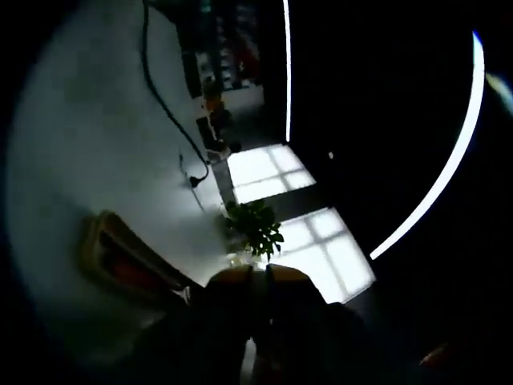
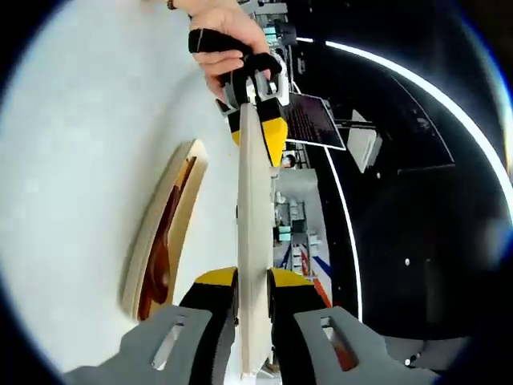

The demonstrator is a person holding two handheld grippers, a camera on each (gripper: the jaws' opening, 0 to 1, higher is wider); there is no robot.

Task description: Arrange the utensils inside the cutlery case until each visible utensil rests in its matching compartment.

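Observation:
A long pale wooden board, seen edge-on, runs up the middle of the right gripper view. My right gripper is shut on its near end with yellow-tipped jaws. My left gripper, held by a hand, clamps the far end. In the left gripper view the left gripper is dark, its jaws close together. The wooden cutlery case lies on the white table left of the board, with reddish-brown utensils inside that are too blurred to tell apart. The case also sits at lower left.
The white table carries a black cable running down to a plug. A potted plant stands just past the table edge. Beyond it the room is dark, with bright floor patches and light strips.

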